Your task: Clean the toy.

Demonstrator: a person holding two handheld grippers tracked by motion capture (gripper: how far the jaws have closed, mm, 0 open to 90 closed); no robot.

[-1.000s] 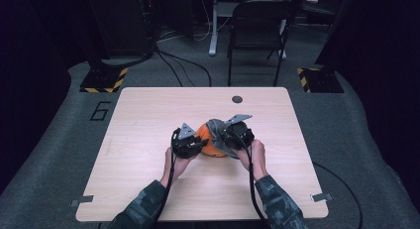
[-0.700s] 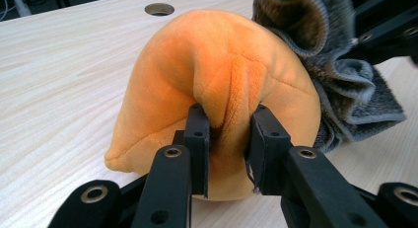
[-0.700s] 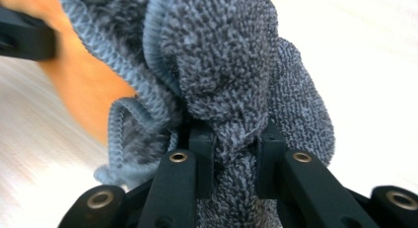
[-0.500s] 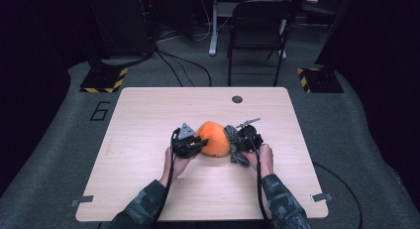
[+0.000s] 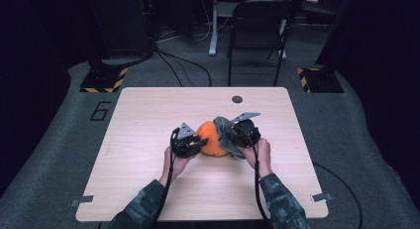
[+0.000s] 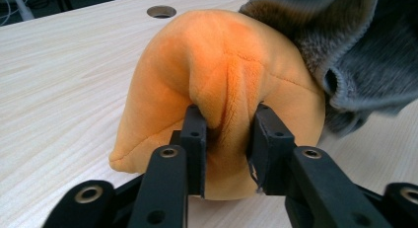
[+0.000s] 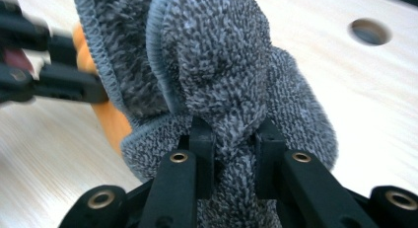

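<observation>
One bit of writing anywhere: a "6" [image 5: 100, 111] marked on the grey carpet left of the pale wood-grain table [image 5: 148, 189], which has a round hole [image 5: 237, 99] near its far edge. Dark room, black chair [image 5: 257, 30] behind. Mid-table sits a soft orange plush [image 5: 210, 140]; the left gripper [image 6: 226, 139] pinches a fold of it, jaws having just eased a little. The right gripper [image 7: 235, 149] is clamped tight on a fuzzy grey cloth [image 7: 222, 65] draped against the plush.

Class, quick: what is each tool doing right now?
Left tool: closed on the orange plush toy.
Right tool: closed on the grey cloth.
</observation>
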